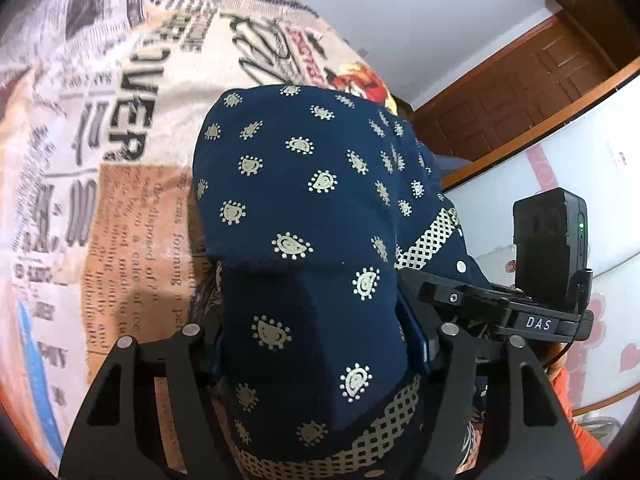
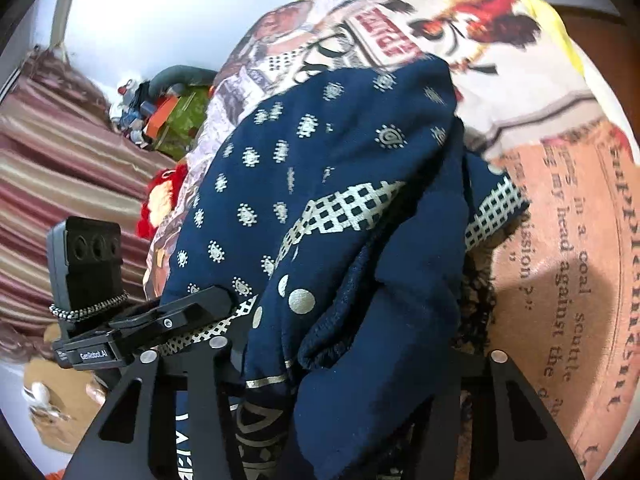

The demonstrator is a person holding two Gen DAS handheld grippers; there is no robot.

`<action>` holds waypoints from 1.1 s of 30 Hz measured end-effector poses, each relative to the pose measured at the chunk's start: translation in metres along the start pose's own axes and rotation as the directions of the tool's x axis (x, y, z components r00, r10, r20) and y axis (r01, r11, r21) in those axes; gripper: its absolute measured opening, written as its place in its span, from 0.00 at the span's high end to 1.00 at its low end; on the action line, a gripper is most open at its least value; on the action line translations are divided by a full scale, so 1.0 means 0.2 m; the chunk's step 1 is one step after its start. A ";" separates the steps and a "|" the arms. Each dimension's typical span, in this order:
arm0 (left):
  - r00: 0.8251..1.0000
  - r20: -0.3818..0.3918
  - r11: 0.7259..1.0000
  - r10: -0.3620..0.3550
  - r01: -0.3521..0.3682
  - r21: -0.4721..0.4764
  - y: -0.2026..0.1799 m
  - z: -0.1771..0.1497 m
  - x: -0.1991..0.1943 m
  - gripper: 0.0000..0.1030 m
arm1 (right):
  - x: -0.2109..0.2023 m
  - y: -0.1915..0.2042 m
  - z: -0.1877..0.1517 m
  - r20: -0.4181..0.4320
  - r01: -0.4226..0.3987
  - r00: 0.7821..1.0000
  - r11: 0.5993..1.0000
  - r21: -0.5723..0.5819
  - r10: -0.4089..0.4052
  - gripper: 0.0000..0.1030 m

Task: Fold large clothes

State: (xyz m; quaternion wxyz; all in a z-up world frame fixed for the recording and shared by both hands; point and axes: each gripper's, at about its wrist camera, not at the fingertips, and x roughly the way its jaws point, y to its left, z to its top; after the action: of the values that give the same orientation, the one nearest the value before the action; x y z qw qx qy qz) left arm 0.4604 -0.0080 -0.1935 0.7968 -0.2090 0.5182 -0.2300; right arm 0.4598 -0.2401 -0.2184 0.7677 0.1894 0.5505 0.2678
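A home bedroom: printed bedspread [image 1: 132, 208], wooden door [image 1: 520, 92], striped curtain [image 2: 60, 168].

Bed cover [image 1: 132, 208], newspaper print in cream/orange, fills left and top of left-wrist frame. Navy patterned garment [image 1: 296, 184] bunched directly on it, centre frame; right-wrist view shows the same.

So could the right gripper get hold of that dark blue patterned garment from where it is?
Probably yes: the garment already lies bunched between the right gripper fingers, nothing in the way. Whether the pads actually pinch it is hidden by folds.
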 end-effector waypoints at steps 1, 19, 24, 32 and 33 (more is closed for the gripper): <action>1.000 0.010 1.000 0.003 -0.003 0.004 -0.01 0.00 -0.03 0.35 | -0.01 0.02 0.00 0.004 -0.005 1.000 1.000 -0.005 0.005 0.55; 0.957 0.283 0.997 0.058 -0.072 0.039 0.02 -0.11 -0.91 0.35 | -0.20 0.84 -0.01 0.109 -0.056 0.990 0.968 -0.245 0.085 0.55; 0.945 0.311 0.995 0.099 -0.102 -0.008 0.18 -0.20 -1.09 0.35 | -0.09 1.05 -0.06 0.076 -0.089 0.991 0.956 -0.279 0.114 0.55; 0.947 0.282 0.986 0.153 -0.127 -0.108 0.52 -0.37 -1.22 0.35 | 0.25 1.26 -0.17 -0.030 -0.136 0.991 0.949 -0.286 0.133 0.55; 0.949 0.273 0.984 0.157 -0.128 -0.123 0.57 -0.39 -1.21 0.35 | 0.32 1.28 -0.19 -0.051 -0.142 0.990 0.949 -0.281 0.133 0.55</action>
State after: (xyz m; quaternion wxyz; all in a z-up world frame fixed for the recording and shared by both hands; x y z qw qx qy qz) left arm 0.3184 0.2174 -0.1106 0.8650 -0.2427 0.4245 -0.1124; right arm 0.3873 0.0006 -0.1280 0.7576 0.1108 0.5040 0.3996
